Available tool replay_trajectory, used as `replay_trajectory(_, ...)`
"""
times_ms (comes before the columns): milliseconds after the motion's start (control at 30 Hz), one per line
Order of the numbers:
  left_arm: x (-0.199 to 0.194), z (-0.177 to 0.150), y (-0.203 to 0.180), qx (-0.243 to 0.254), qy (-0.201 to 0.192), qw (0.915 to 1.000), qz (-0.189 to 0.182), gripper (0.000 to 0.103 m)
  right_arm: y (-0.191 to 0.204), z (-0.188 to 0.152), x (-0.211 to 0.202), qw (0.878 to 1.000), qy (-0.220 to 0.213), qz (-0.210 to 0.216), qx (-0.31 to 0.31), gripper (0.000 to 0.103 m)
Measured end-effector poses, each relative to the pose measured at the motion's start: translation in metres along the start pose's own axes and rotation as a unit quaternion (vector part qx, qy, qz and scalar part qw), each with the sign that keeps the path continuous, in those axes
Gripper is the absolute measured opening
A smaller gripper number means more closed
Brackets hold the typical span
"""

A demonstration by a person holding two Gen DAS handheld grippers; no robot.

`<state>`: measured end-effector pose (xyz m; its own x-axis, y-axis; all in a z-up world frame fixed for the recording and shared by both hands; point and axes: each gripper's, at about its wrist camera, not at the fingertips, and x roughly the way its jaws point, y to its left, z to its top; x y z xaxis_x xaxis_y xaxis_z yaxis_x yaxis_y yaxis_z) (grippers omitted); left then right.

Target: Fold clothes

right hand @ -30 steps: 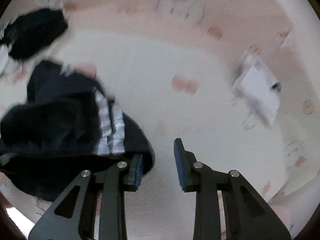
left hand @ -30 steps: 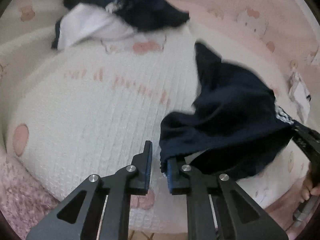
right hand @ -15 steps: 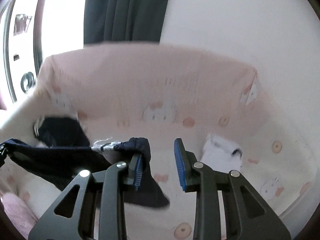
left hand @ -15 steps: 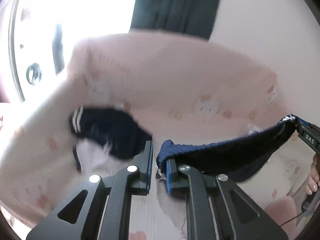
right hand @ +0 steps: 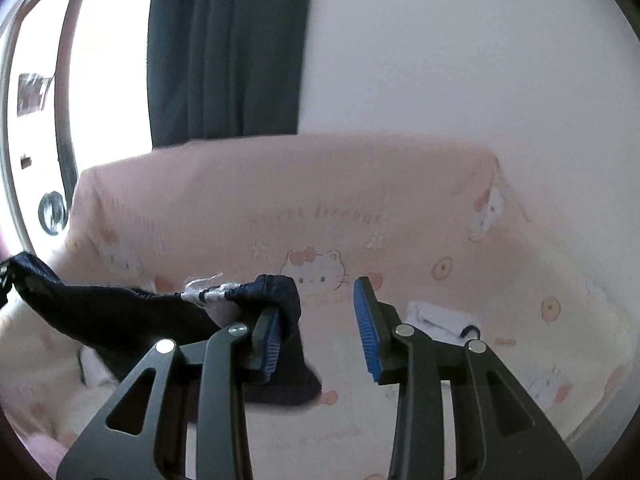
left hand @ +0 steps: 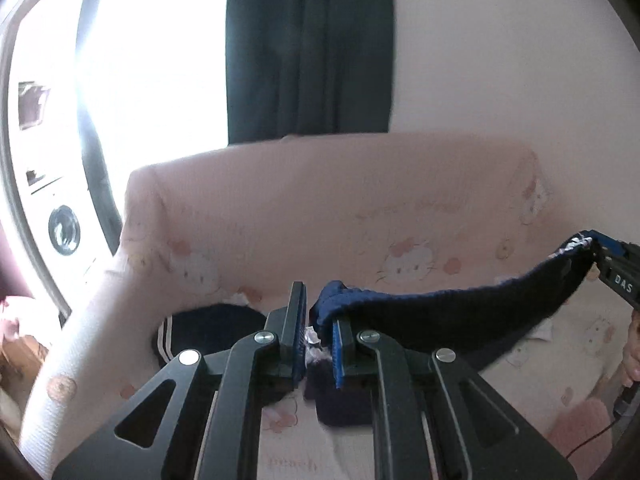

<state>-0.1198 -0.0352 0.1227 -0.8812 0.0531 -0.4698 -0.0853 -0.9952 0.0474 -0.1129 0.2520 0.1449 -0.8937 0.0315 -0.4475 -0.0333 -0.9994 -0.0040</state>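
A navy knitted garment hangs stretched in the air between my two grippers, above a bed with a pink cartoon-cat cover. My left gripper is nearly closed, with a bunched edge of the garment and a white label pinched between its fingers. The right gripper stands wide open. The garment's other end, with white stripes, is draped over its left finger, and nothing lies between the pads. In the left wrist view the right gripper shows at the right edge.
A second dark garment with white stripes lies on the bed to the left. A small white folded item rests to the right. A dark curtain and a bright window stand behind. A hand shows at the right edge.
Both grippers have risen from the bed with the navy garment, and it is now pulled out in the air between them. The views have swung up to the wall and curtain.
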Motion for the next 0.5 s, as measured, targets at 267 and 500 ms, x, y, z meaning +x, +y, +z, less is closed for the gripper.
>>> replay_trajectory(267,0.067,-0.158,-0.018,-0.044,0.186,0.9805,-0.047,0.012,-0.005,-0.134,0.039,0.989,0.144,-0.017,-0.012,0.034)
replay_trajectory(500,0.109,-0.274,-0.04,-0.07,0.309,0.947,-0.056,0.012,0.004,-0.222,0.058,0.968,0.241,0.008,-0.063,0.038)
